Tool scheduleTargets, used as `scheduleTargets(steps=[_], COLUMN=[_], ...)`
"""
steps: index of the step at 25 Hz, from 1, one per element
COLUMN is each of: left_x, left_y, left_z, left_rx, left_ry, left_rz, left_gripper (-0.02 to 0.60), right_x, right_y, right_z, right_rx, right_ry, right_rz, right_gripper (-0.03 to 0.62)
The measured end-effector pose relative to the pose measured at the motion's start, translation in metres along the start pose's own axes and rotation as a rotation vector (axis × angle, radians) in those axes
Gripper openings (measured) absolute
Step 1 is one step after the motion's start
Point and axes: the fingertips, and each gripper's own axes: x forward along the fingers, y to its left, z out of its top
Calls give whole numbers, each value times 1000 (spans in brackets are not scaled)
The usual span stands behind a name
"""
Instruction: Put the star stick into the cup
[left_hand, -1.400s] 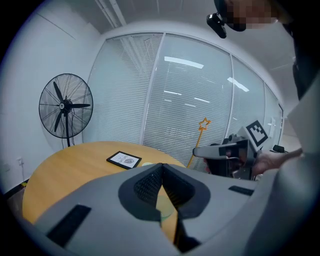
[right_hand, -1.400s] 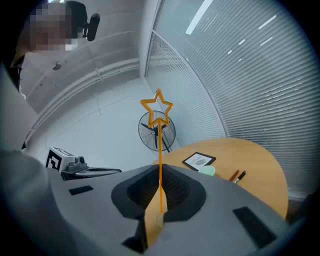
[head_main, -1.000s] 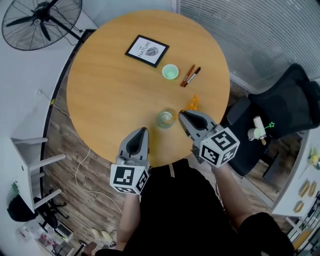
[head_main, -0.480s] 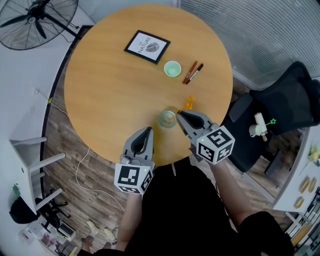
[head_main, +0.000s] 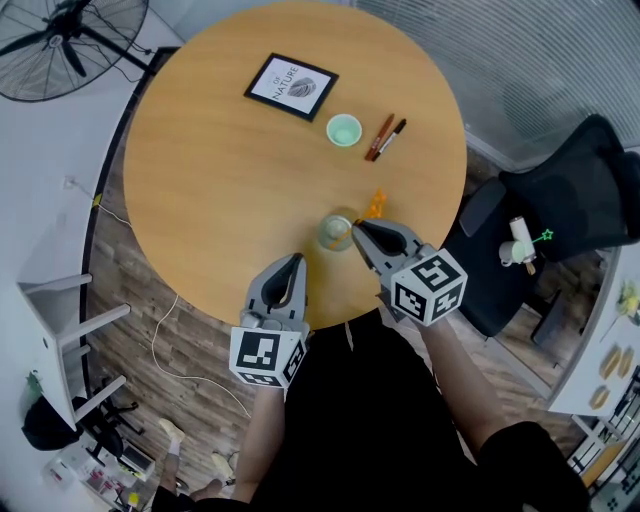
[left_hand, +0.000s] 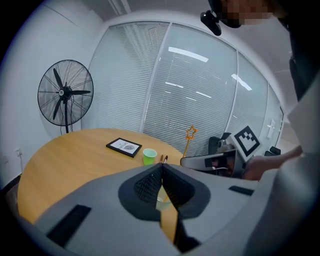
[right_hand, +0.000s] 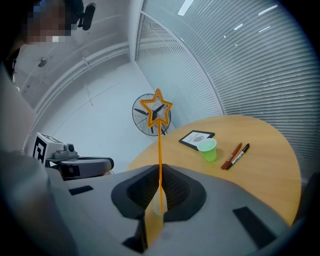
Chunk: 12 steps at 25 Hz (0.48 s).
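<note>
Right tongs clamped on star stick, held upright above clear cup at frame centre on surface; left tongs together, empty, lower left; recommend lowering vertically, releasing only once tip clears rim.

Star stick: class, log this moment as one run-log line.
right tongs: shut on star stick | stick: upright, lower end at clear cup | left tongs: shut, empty | stick not yet released
</note>
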Motion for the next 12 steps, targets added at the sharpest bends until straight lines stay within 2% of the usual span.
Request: scheduleTargets(steps=[12], left_x=[5], left_y=[-3], left_z=[-5], left_rx=[-16], left_ry=[3], left_rz=[-11], left_gripper=[-2], right_x=[5], right_y=[-8], right_z=[-19], right_rx=[13], right_ry=[40], right_rz=[-21], right_gripper=[27])
